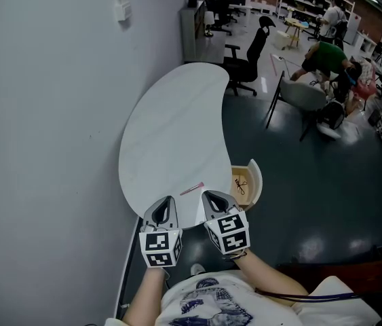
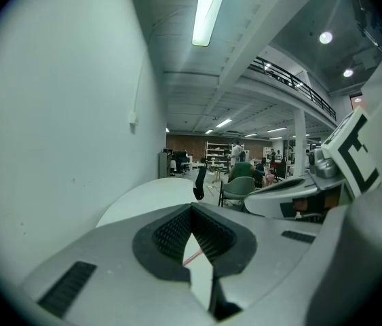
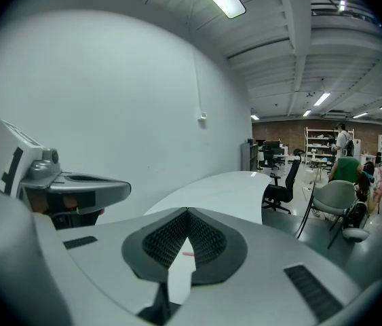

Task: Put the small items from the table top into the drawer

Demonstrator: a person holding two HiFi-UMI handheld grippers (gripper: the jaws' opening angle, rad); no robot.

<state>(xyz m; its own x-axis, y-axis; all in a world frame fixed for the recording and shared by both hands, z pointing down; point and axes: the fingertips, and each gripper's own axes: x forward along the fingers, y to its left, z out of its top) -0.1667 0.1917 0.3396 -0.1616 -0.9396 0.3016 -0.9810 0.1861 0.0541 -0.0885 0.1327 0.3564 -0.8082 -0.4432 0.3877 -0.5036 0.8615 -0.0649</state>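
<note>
A thin pink stick (image 1: 192, 189) lies flat on the white desk (image 1: 170, 134), near its front edge and just ahead of both tongs. The left tongs (image 1: 168, 200) and right tongs (image 1: 208, 195) are both clenched on nothing, tips together. The drawer (image 1: 257, 175) stands pulled out at the desk's right side. Likely risks: 1 set of tongs must spread before descending, or its closed tips will shove the stick off the edge. Being so thin, it may also skid from the pads or drop beside the drawer.
</note>
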